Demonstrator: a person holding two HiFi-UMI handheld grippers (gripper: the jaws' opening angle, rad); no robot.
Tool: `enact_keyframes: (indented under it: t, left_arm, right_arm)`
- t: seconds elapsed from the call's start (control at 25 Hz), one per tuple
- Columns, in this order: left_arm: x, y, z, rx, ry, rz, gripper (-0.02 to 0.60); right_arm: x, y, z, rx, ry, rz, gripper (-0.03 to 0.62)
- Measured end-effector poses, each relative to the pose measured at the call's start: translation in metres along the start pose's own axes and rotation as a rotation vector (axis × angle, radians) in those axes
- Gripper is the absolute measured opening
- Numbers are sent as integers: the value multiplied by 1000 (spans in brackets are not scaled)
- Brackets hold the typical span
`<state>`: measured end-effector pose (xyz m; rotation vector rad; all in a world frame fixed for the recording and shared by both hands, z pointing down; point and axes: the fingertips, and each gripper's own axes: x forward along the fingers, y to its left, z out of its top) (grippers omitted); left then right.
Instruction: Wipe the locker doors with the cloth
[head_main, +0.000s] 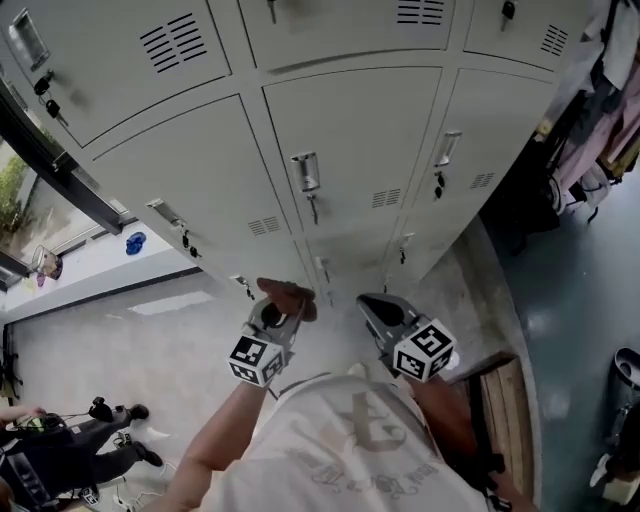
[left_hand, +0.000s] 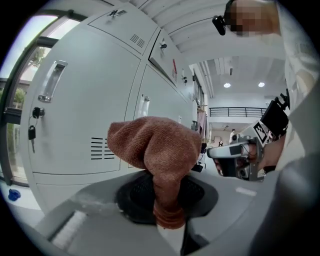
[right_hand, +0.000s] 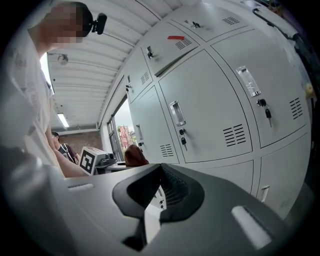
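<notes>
Head camera looks steeply down the lockers (head_main: 350, 150); 2 gripper cameras face them closely.

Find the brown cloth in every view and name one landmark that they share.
Head view: cloth at lower centre, at the tip of the left gripper.
Left gripper view: cloth in the centre, clamped between the jaws.
Right gripper view: cloth small, left of centre, beside the left gripper's marker cube.
Shared landmark: the grey locker doors with vents.
</notes>
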<state>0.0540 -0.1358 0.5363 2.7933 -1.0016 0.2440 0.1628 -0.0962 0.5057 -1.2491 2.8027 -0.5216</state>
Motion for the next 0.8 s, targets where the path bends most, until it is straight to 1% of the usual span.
enact_keyframes:
  t: [0.08,0.2,0.44,0.8]
  left_arm:
    - [-13,-5,-6,-15,5,-12,89]
    - [-29,-14,-9,-35,-5,-28,89]
    - [-58,-25,-16,-51,-10,-47,89]
    - [-93,-43,-33,-62,8,-79,91]
  right_arm:
    - [-1,11,-4,8,4,-4,8]
    - [1,30,-9,-8,21,8,8]
    - [1,66,-20,-24,37,23,9]
    - [-16,105,-33,-27,31,-17,8]
